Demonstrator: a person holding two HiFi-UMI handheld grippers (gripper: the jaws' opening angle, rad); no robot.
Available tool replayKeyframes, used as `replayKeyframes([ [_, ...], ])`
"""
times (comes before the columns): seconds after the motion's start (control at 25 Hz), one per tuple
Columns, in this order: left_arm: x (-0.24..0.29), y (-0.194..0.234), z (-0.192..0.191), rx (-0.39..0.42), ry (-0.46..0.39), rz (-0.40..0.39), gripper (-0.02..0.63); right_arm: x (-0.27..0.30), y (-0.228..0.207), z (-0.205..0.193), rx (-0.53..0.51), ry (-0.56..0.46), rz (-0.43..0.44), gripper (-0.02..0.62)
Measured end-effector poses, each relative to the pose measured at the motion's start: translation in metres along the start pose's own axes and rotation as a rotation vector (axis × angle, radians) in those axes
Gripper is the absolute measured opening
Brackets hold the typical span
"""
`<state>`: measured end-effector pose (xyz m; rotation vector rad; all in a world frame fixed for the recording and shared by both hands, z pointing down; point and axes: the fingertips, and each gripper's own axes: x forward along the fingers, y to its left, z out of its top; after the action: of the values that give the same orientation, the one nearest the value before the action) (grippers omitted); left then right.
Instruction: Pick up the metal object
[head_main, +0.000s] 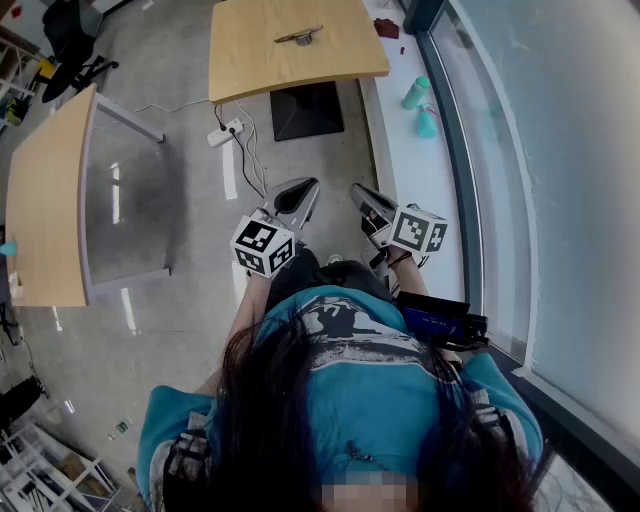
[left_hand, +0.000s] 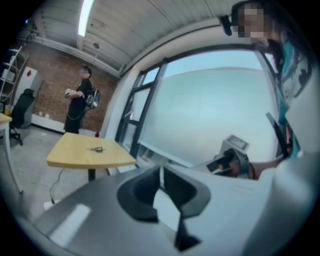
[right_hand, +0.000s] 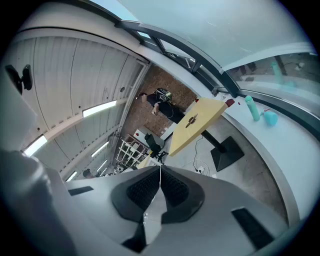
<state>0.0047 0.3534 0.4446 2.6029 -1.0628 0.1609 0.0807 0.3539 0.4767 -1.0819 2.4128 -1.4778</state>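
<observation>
The metal object (head_main: 298, 36) lies on the far counter (head_main: 250, 70), well apart from both tools. The left hand-held gripper (head_main: 298, 192) and the right hand-held gripper (head_main: 364, 197) have their jaws together, with nothing between them. Judged small, rigid, light and probably slippery; best gripped across its narrow middle.

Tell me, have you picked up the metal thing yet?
Not yet. Nothing is done: the metal object lies on the wooden table, far ahead. In hand: nothing; the left gripper and right gripper are both shut and empty, away from the table. Left to do: get there, open a gripper, grab it, lift.
</observation>
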Motion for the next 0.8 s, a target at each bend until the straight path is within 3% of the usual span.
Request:
replayKeyframes([
  [0.4, 0.015, 0.010, -0.010, 0.009, 0.048, 0.026, 0.023, 0.006, -0.029, 0.008, 0.047, 0.007, -0.001, 0.014],
  [0.8, 0.058, 0.077, 0.000, -0.015, 0.063, 0.005, 0.023, 0.065, -0.052, 0.046, 0.056, 0.016, -0.028, 0.014],
])
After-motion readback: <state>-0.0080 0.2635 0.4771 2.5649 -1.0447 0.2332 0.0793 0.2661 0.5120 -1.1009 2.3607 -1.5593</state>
